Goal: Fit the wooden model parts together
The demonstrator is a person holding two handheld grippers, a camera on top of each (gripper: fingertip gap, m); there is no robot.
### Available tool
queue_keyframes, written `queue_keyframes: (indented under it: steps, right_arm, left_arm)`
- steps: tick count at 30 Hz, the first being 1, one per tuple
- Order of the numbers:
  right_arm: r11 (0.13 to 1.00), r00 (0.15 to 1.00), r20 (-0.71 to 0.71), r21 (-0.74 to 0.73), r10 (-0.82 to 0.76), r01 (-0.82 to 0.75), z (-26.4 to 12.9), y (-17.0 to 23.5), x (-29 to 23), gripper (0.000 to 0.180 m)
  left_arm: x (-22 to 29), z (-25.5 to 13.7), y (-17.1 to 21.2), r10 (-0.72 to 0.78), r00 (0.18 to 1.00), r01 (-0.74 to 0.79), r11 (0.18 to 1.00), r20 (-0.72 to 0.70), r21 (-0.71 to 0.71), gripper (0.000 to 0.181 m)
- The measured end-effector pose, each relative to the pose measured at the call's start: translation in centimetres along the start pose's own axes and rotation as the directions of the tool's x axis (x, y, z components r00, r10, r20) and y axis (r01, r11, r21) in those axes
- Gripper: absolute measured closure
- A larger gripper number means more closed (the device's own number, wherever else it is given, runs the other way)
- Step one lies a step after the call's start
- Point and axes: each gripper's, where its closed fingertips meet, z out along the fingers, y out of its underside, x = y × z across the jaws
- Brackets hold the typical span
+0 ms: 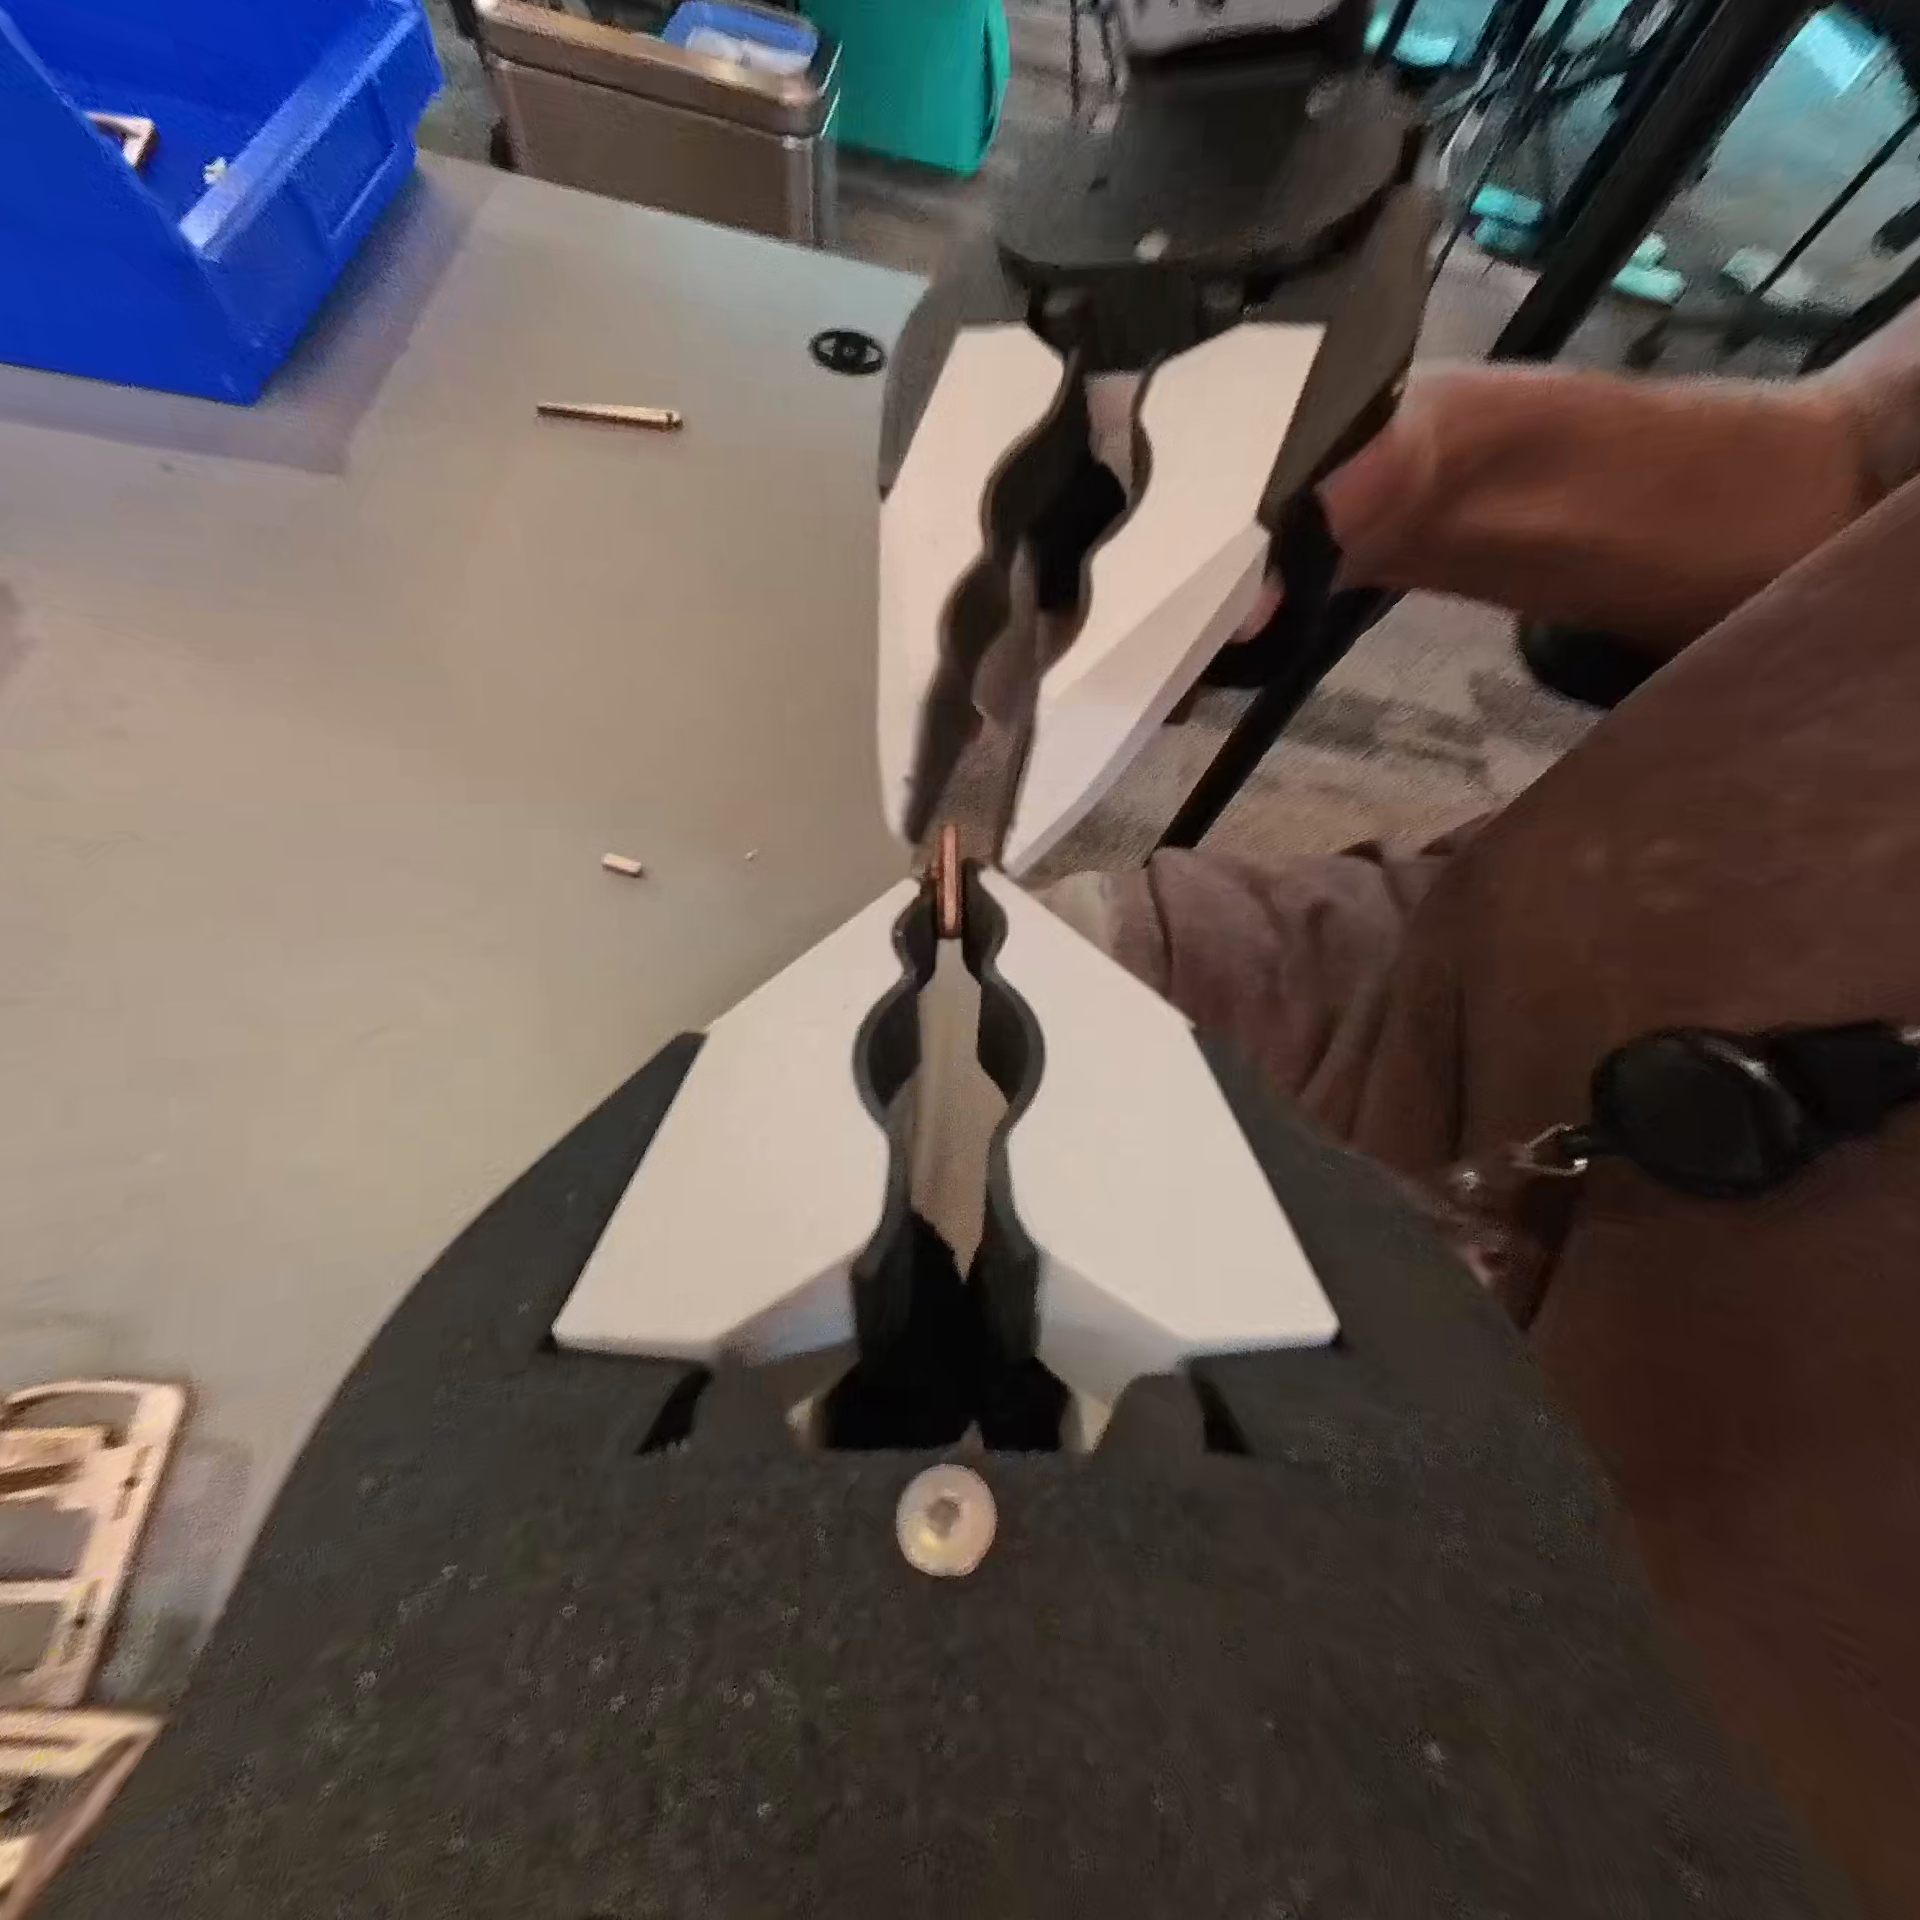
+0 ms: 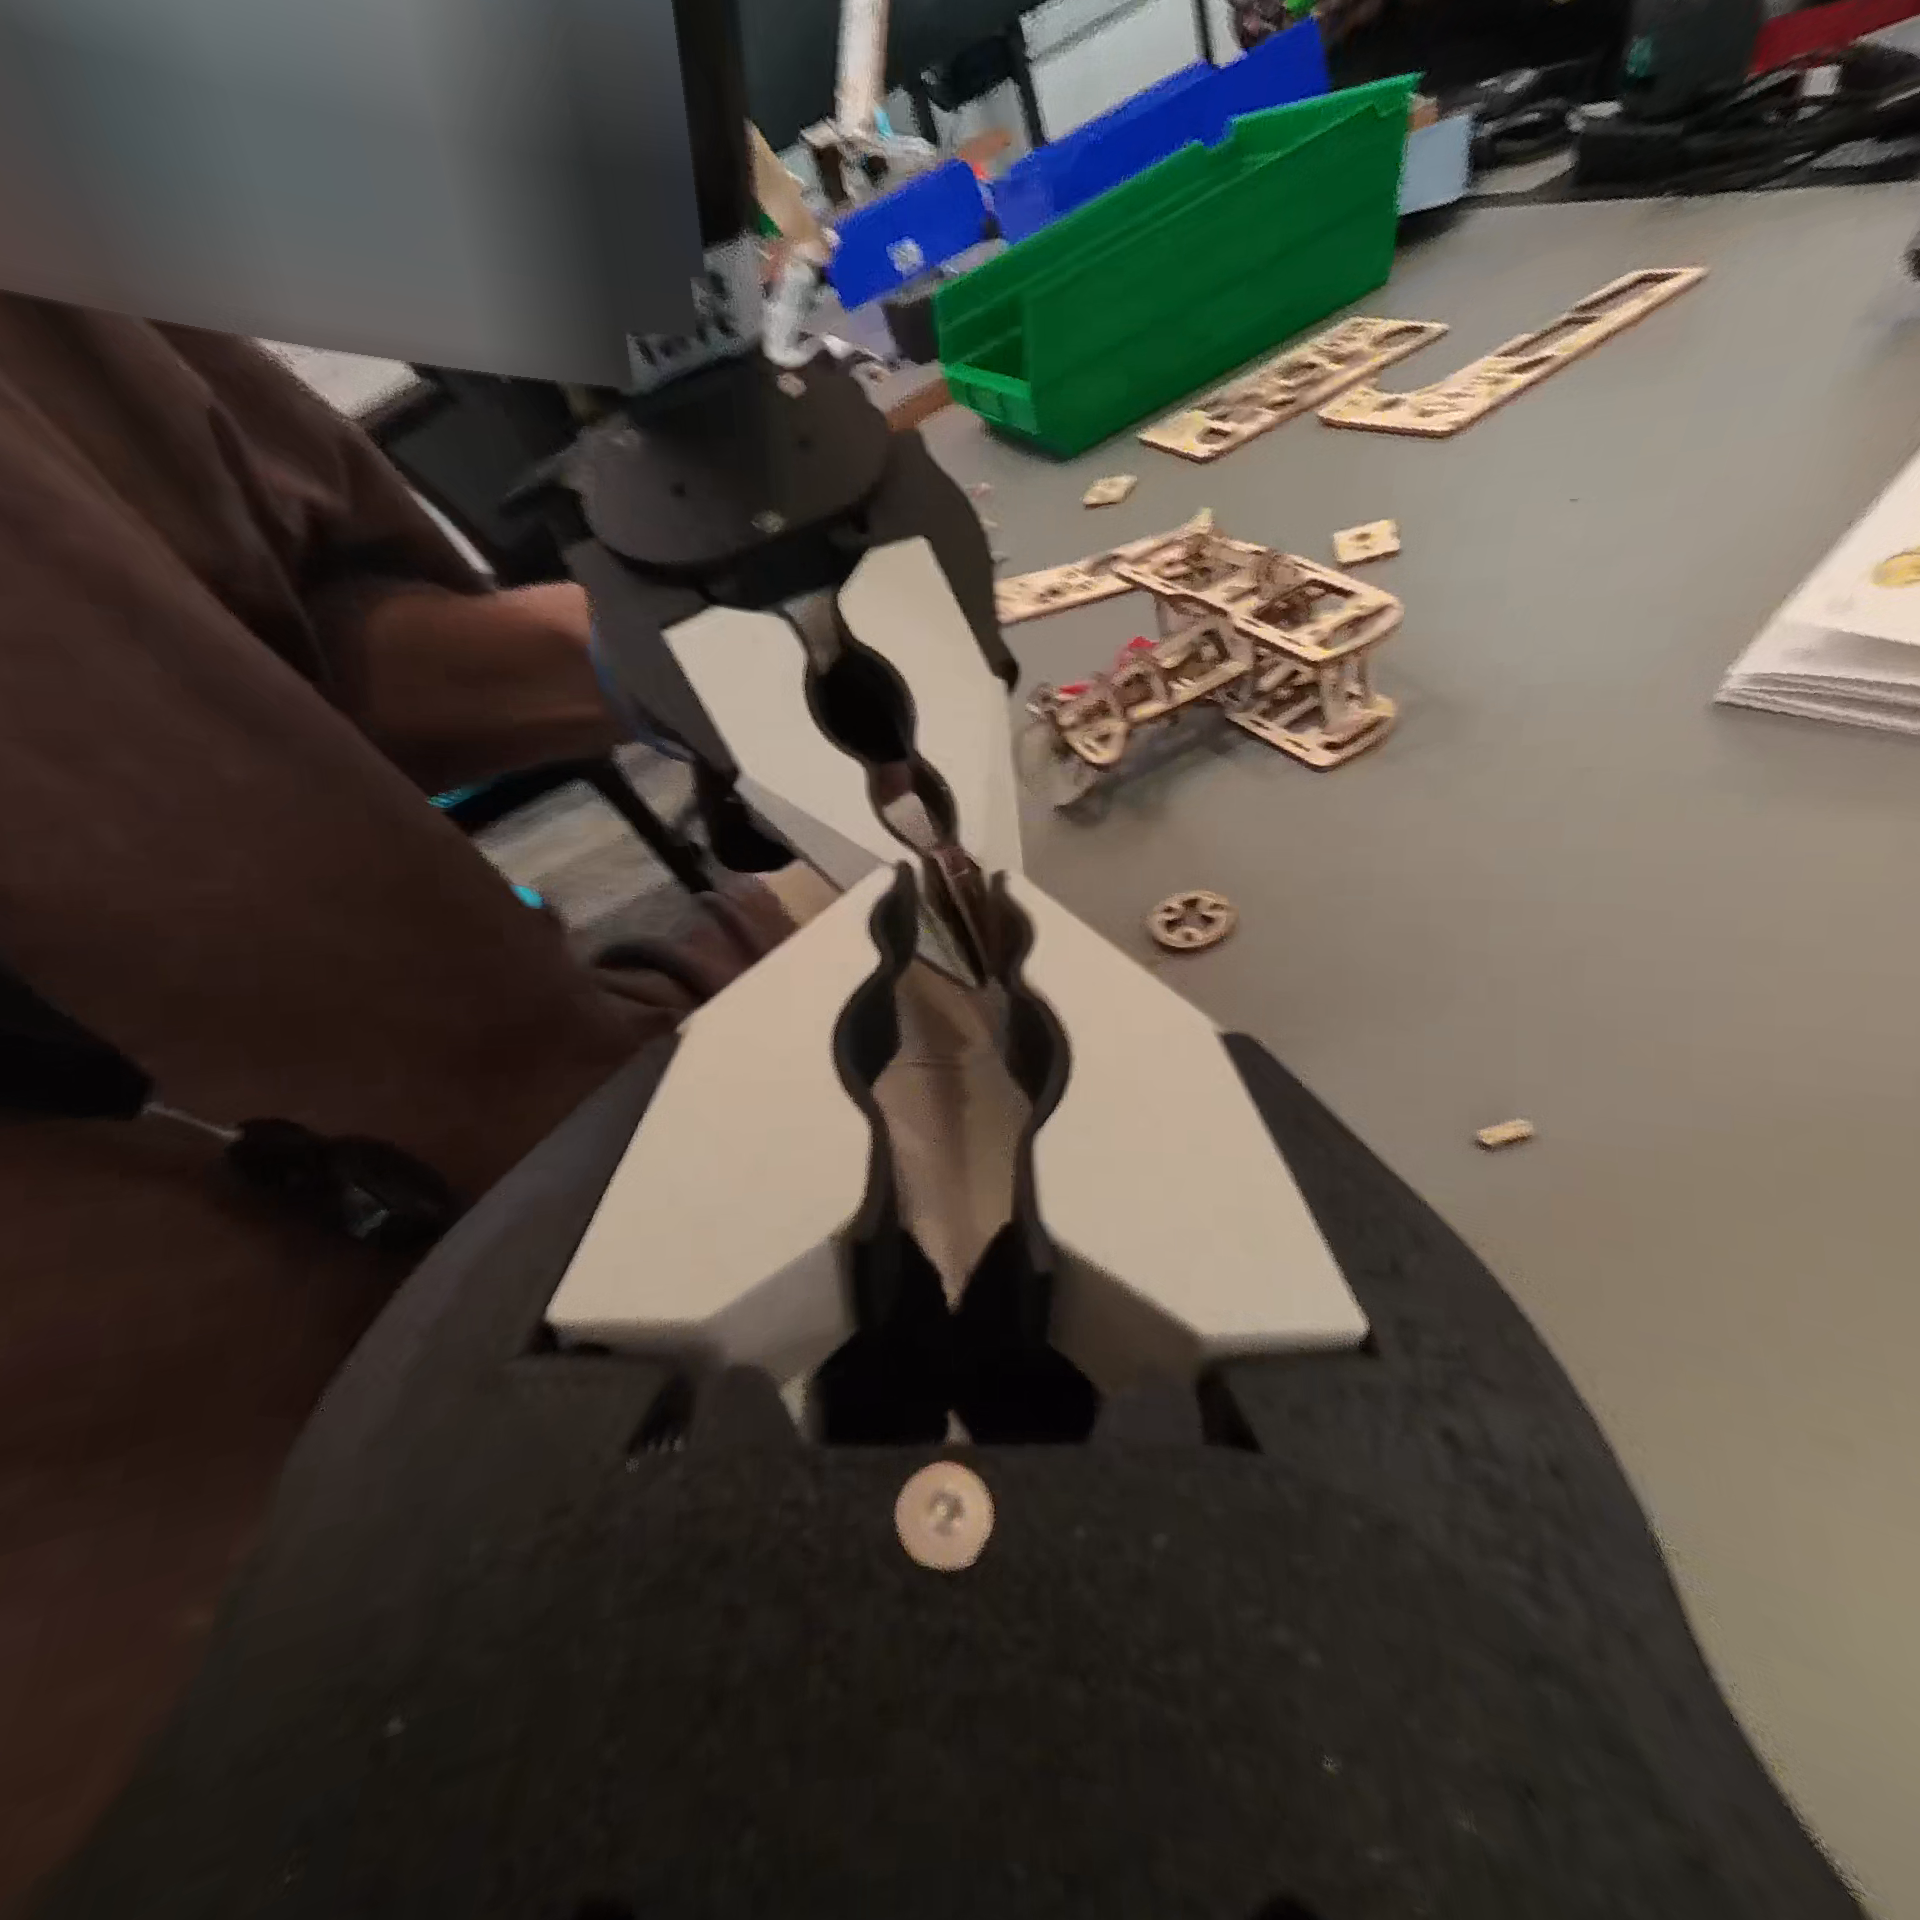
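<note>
the left claw, white-fingered with wavy black pads, is pinched nearly closed on a small thin reddish-brown wooden piece at its tips, mid-frame. the right claw meets it tip to tip, closed on a small flat dark wooden part; the two pieces touch, though blur hides how they join. right of centre in the right wrist view, a partly built pale wooden biplane model stands on the grey surface, a loose wooden wheel near it. cut-out wooden sheets and a green plastic bin lie toward the upper right.
</note>
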Motion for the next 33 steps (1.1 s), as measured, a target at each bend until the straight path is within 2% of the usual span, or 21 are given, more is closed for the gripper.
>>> queue_keyframes:
  steps: [1,5,12,15,20,24,30,33]
  right_arm:
    - [0.999,0.999,0.033,0.018,0.038,-0.039,-0.1,-0.2,-0.2,0.174]
    - [0.973,0.956,0.195,0.032,0.218,-0.229,-0.2,-0.4,-0.8,0.177]
    - [0.926,0.902,0.263,0.069,0.343,-0.372,-0.4,-1.1,-0.1,0.179]
    - [0.934,0.919,0.217,0.067,0.33,-0.351,0.1,-0.9,0.2,0.177]
    - [0.966,0.966,0.031,0.044,0.255,-0.256,1.0,-0.1,1.3,0.176]
    - [0.967,0.967,-0.004,0.029,0.253,-0.253,1.0,0.6,1.7,0.175]
    - [0.97,0.968,-0.097,-0.055,0.231,-0.237,0.7,3.0,3.5,0.175]
    - [0.963,0.961,-0.167,-0.125,0.219,-0.241,0.7,4.8,4.7,0.175]
  left_arm:
    - [0.3,-0.1,-0.2,-0.021,0.999,0.022,0.999,-0.027,0.024,0.18]
    - [1.1,-0.4,-0.7,-0.104,0.987,0.115,0.99,-0.124,0.086,0.18]
    - [0.7,-1.3,-1.3,-0.218,0.957,0.252,0.951,-0.189,0.178,0.173]
    - [0.3,-1.3,-0.8,-0.23,0.959,0.257,0.951,-0.164,0.171,0.18]
    - [-0.8,-0.9,0.2,-0.306,0.944,0.323,0.933,-0.123,0.157,0.18]
    - [-0.8,-0.4,0.6,-0.355,0.921,0.38,0.908,-0.159,0.174,0.18]
    - [-1.5,1.6,2.0,-0.499,0.84,0.537,0.822,-0.215,0.191,0.18]
    - [-2.1,3.1,3.3,-0.55,0.815,0.577,0.799,-0.183,0.166,0.18]
